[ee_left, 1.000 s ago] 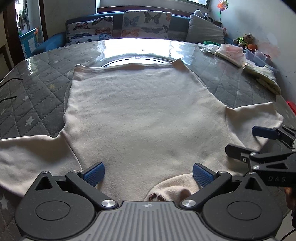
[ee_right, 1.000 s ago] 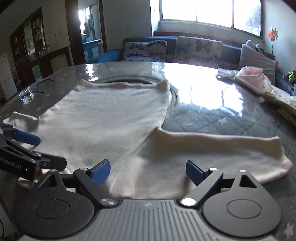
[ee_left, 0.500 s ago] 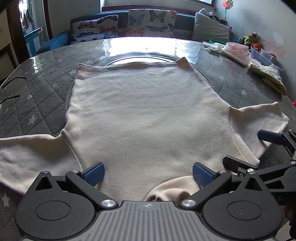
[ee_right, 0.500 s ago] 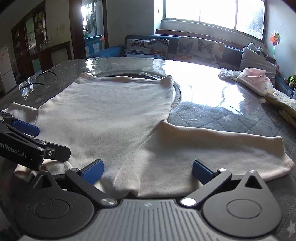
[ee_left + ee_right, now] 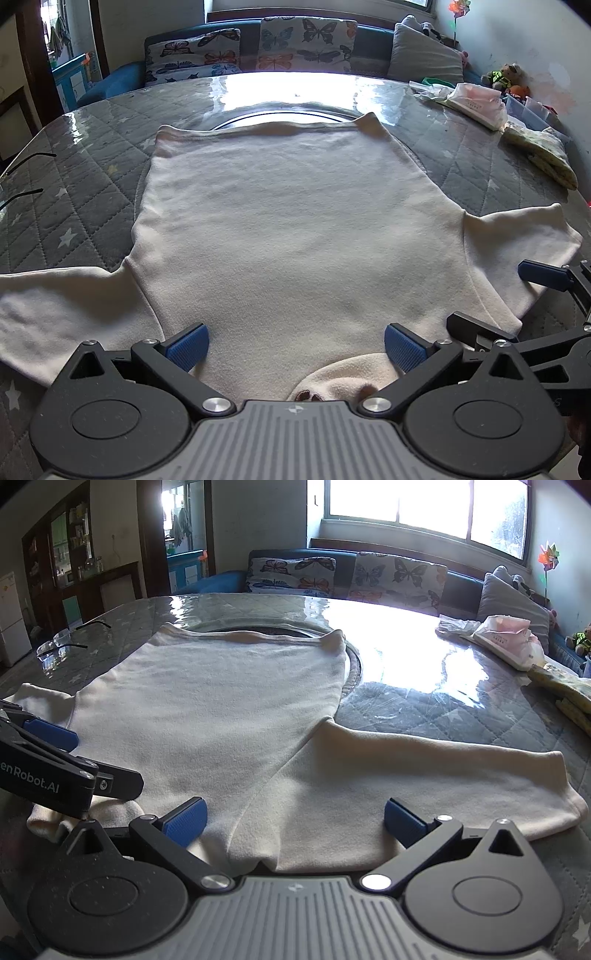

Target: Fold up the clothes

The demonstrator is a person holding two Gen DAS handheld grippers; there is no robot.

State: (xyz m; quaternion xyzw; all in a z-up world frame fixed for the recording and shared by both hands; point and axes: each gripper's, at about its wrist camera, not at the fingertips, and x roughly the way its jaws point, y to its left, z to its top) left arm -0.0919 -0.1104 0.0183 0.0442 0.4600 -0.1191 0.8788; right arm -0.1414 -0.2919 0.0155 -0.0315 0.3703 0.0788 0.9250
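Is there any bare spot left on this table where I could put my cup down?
Yes: the shiny stretch of table between the cream sweater and the pink-and-white bag, and the quilted corner between the sweater and the eyeglasses. The near edge is crowded by sleeves and both grippers.

A lived-in home living room. At the far side a blue sofa [image 5: 229,578] with butterfly-print cushions [image 5: 291,574] sits under a bright window [image 5: 424,509], and a quilted grey table cover [image 5: 74,206] with stars spreads across the near ground. Far right lie stuffed toys [image 5: 504,75] and a pinwheel [image 5: 548,557]; far left stand a dark wooden cabinet [image 5: 70,546] and a white fridge [image 5: 11,616].
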